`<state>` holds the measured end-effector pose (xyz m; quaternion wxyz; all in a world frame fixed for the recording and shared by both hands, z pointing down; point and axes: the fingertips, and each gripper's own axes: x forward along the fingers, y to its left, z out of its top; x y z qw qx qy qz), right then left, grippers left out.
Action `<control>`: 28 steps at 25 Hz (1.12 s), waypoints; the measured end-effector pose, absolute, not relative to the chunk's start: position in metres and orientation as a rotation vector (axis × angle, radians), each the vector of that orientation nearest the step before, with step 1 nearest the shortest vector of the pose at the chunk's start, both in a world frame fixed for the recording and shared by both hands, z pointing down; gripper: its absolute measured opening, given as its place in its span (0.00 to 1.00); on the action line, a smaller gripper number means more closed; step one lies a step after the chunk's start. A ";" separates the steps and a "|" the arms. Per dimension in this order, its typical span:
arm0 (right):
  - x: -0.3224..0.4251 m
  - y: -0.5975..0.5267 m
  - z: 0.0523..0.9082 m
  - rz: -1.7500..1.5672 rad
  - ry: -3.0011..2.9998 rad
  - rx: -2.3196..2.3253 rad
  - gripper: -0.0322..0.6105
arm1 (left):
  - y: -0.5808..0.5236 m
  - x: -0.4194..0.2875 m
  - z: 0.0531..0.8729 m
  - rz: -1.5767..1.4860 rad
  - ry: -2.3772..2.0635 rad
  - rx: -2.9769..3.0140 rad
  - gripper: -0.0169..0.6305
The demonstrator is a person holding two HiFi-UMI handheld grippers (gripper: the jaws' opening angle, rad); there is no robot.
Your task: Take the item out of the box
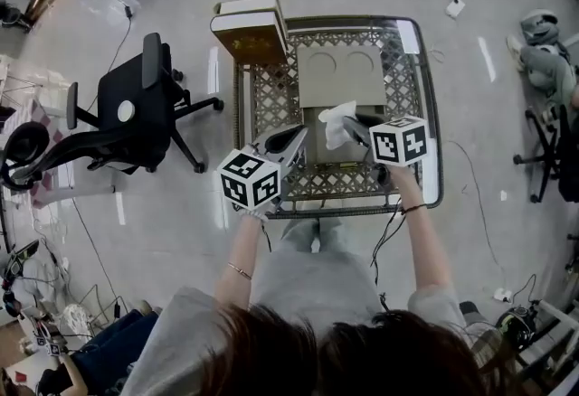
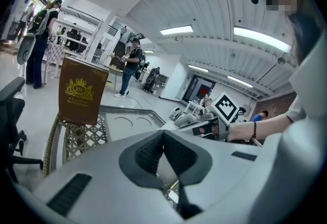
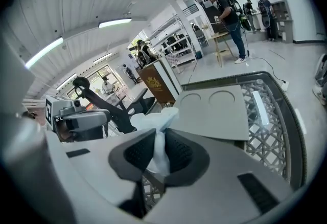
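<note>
We are pinching white tissue [image 3: 155, 118] in our right tongs [image 3: 159, 135]; our left tongs [image 2: 163, 135], just beside them, are pressing together, empty.

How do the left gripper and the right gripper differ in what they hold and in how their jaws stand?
The right gripper pinches a crumpled white paper, while the left gripper holds nothing. The right gripper's jaws stand slightly apart with the paper between them, and the left gripper's jaws meet at their tips. Both grippers hang above the glass-topped table.
</note>
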<state>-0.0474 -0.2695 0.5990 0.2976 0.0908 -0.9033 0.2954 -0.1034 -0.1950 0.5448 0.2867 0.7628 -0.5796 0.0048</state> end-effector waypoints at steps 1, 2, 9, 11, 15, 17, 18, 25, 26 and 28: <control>-0.048 -0.272 0.591 0.775 -2.424 0.247 0.16 | -0.198 -0.105 0.540 0.007 -1.558 2.050 0.05; -0.048 -0.271 0.585 0.771 -2.442 0.252 0.16 | -0.197 -0.106 0.535 0.003 -1.563 2.057 0.05; -0.033 -0.259 0.549 0.696 -2.536 0.305 0.16 | -0.188 -0.105 0.505 -0.022 -1.593 2.096 0.05; -0.034 -0.262 0.537 0.679 -2.567 0.308 0.16 | -0.192 -0.107 0.494 -0.029 -1.607 2.119 0.05; -0.030 -0.261 0.513 0.669 -2.625 0.318 0.16 | -0.190 -0.107 0.472 -0.048 -1.634 2.151 0.05; -0.028 -0.261 0.499 0.655 -2.660 0.330 0.16 | -0.188 -0.108 0.461 -0.056 -1.646 2.170 0.05; -0.027 -0.261 0.492 0.648 -2.681 0.337 0.16 | -0.188 -0.107 0.456 -0.058 -1.652 2.181 0.05; -0.015 -0.263 0.446 0.571 -2.820 0.405 0.16 | -0.181 -0.105 0.427 -0.044 -1.704 2.249 0.05; -0.012 -0.263 0.440 0.554 -2.842 0.419 0.16 | -0.180 -0.105 0.423 -0.028 -1.713 2.261 0.05; -0.006 -0.264 0.429 0.517 -2.879 0.443 0.16 | -0.180 -0.103 0.415 -0.031 -1.723 2.278 0.05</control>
